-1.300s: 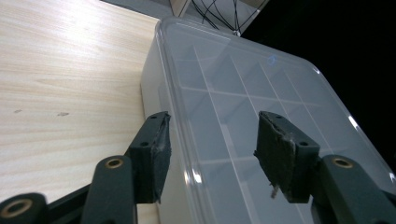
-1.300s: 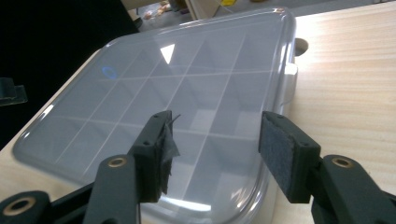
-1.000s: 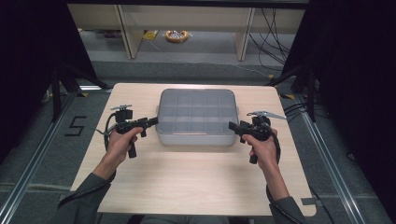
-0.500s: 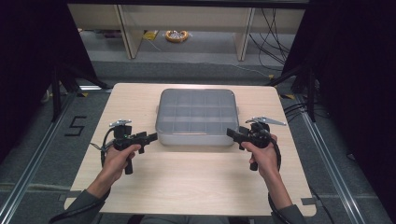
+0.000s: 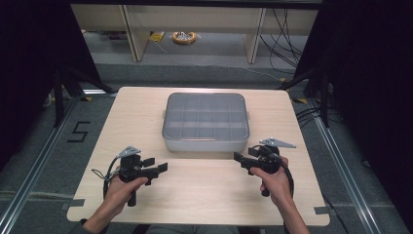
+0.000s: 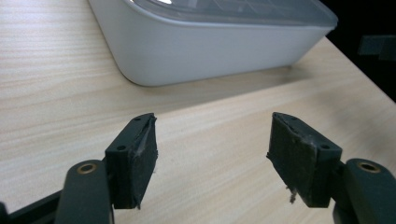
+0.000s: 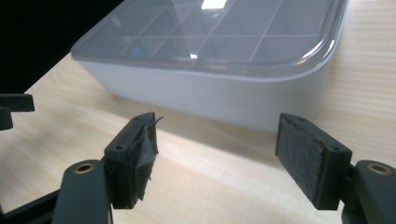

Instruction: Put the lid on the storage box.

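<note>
Both grippers, left (image 5: 163, 167) and right (image 5: 237, 157), have backed off the box (image 5: 205, 122). Fingers have just been opening, nothing between them (lid shut). The box looks set down on the counter (image 5: 204, 190).

A black "5" (image 5: 79, 131) on the grey floor (image 5: 58, 161) left of the table.

Pale grey box (image 5: 205, 142) with grid-patterned clear lid (image 5: 205, 116), light wood-grain table (image 5: 204, 195), black claws.
</note>
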`<action>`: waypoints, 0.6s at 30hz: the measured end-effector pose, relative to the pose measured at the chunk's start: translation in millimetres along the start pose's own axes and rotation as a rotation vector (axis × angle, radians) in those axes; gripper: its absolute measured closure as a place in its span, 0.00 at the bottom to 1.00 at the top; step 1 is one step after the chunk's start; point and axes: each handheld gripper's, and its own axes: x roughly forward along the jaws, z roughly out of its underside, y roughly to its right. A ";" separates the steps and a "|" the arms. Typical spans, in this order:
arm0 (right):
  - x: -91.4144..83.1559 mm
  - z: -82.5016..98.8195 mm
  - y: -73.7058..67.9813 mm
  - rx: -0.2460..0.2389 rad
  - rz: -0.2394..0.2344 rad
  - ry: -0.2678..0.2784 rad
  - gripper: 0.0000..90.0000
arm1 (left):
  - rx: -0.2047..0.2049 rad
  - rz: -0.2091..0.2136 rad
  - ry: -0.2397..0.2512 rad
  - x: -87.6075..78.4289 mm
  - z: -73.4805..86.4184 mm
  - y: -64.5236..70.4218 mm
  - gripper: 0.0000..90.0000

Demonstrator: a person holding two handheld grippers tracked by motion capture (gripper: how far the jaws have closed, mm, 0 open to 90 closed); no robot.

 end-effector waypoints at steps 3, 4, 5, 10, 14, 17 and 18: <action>-4.0 9.3 -4.7 -0.021 -0.009 0.002 0.33 | 0.000 0.011 -0.009 -3.1 6.5 1.7 0.33; -5.4 12.6 -6.5 -0.024 -0.014 -0.003 0.33 | 0.004 0.016 -0.011 -4.4 8.1 2.0 0.32; -8.4 15.7 -11.0 0.009 -0.011 -0.028 0.33 | 0.013 0.010 -0.017 -6.2 9.5 2.5 0.32; -13.8 31.7 -13.2 -0.051 -0.031 -0.028 0.32 | 0.052 0.005 -0.019 -10.9 18.1 6.4 0.30; -19.4 44.3 -21.6 -0.019 -0.040 -0.058 0.30 | 0.063 0.012 -0.032 -13.1 25.2 10.2 0.28; -21.5 53.0 -21.5 -0.044 -0.047 -0.054 0.30 | 0.078 0.023 -0.042 -15.6 30.5 12.9 0.26; -21.9 55.6 -21.0 -0.065 -0.046 -0.044 0.30 | 0.077 0.024 -0.044 -16.9 32.2 14.2 0.26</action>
